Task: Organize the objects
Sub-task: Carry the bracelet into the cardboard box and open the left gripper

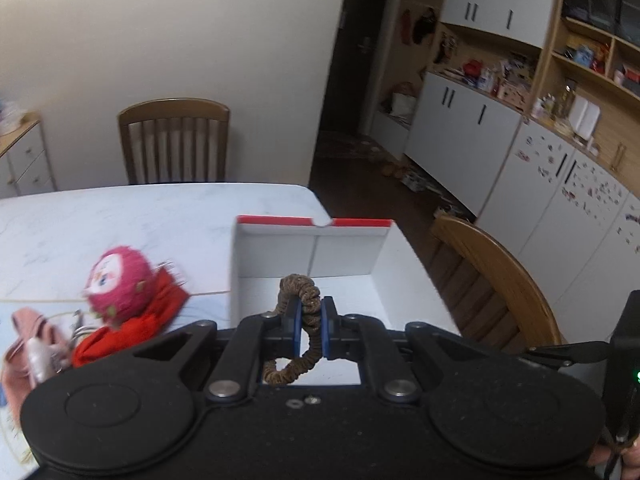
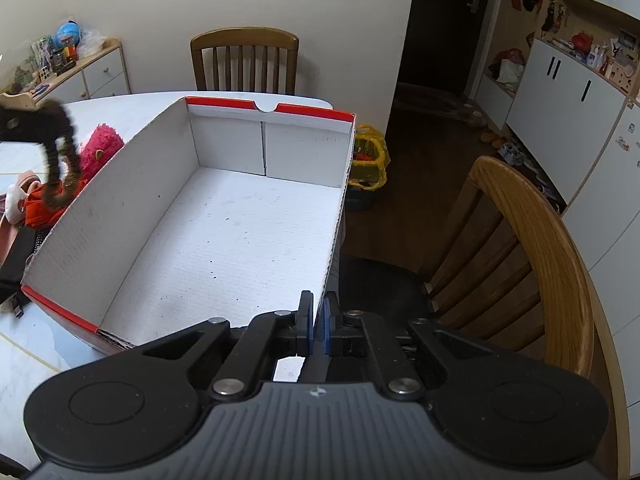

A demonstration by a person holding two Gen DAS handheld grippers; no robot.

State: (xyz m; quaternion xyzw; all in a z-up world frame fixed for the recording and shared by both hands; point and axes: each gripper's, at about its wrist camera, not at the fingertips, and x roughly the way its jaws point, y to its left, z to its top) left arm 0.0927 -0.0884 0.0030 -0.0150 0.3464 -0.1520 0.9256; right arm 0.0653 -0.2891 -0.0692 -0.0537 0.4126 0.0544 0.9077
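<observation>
A brown scrunchie is pinched between the blue pads of my left gripper, which is shut on it. It hangs just above the near left side of a white cardboard box with a red rim. In the right wrist view the scrunchie dangles blurred beside the box's left wall. The inside of the box shows only its bare white floor. My right gripper is shut on the top edge of the box's right wall, near the front corner.
Left of the box on the white marble table lie a pink plush ball, a red cloth and a pink pouch. A wooden chair stands at the right, another chair at the far side. A yellow bag lies on the floor.
</observation>
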